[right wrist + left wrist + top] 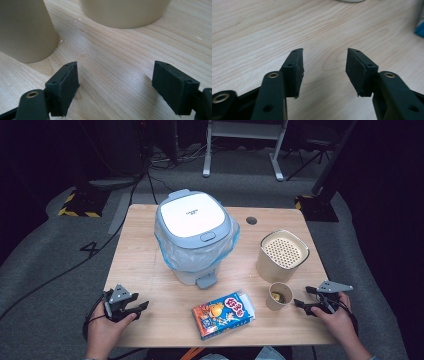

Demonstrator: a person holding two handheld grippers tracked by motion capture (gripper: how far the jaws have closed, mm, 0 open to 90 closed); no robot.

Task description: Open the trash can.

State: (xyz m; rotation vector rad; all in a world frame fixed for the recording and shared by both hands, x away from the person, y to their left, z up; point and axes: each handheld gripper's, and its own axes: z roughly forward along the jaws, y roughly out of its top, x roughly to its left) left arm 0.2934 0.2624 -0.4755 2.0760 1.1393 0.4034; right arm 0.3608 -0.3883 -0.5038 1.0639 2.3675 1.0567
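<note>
A small beige paper cup (279,296) with something yellowish inside stands upright near the front right of the worktop (150,265). It sits just to the left of the right gripper (304,305), whose tips point toward it, near but not touching. In the right gripper view the cup's wall (23,30) rises ahead and to the left of the jaws, so it lies off their centre line; the jaws stand wide apart with only bare wood between them. The right hand is plainly the nearer one.

Just behind the cup stands a larger cream canister (282,255) with a perforated top. To the cup's left a colourful snack box (223,314) lies flat, its long axis slanting across the front edge. Farther back, at the centre, sits a pale blue pedal bin (194,236), lid shut, with a plastic liner bunched around it.

The left gripper (140,308) rests at the front left corner, well apart from the cup, jaws parted and empty over bare wood.

The worktop is light wood; around it lie grey carpet, cables and dark equipment stands.
</note>
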